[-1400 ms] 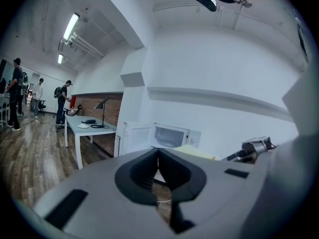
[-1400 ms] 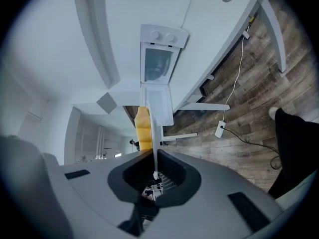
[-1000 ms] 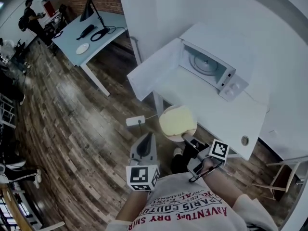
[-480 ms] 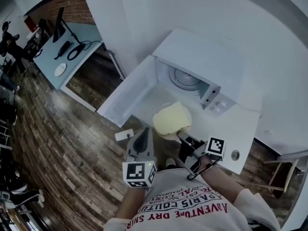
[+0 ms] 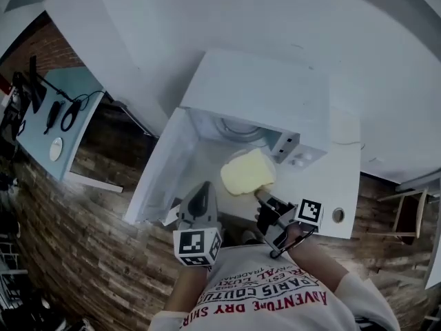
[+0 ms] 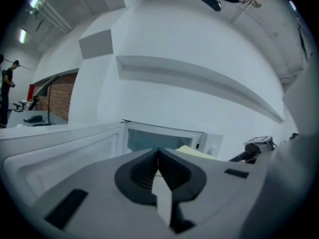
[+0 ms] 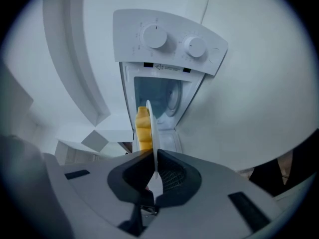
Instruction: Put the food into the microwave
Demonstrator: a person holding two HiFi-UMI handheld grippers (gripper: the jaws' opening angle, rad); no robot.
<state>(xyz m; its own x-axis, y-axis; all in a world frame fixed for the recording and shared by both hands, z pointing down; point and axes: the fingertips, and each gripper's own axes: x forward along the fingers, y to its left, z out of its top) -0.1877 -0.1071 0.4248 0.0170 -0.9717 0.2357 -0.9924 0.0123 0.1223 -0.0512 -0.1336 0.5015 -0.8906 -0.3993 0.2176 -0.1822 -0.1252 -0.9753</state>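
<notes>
Our right claw (image 5: 262,197) is clamped on the near rim of a white plate (image 5: 238,186), one jaw on each face of it, and the yellow food (image 5: 246,171) lies on top of that plate. The plate hangs above the front part of the white surface (image 5: 324,185), just outside the mouth of the microwave (image 5: 262,92), which stands toward the surface's rear edge. Nothing is inside the cavity yet except the glass turntable (image 5: 238,128). The door (image 5: 162,174) is swung wide to the left, and the control panel (image 7: 169,41) bounds the opening on the other side.

Our left claw (image 6: 158,156) is closed on nothing and sits near the surface's front edge, beside the open door.

We judge the step in hand to be feeding the plate in. Since we pinch only the rim, the loaded far side will want to sag, so we should keep the plate level and firmly gripped. We should go straight through the middle of the opening, clear of the door and the panel side. We should lower the plate onto the centre of the turntable and let go only once it rests flat. Our left claw should stay clear of the plate's path.
</notes>
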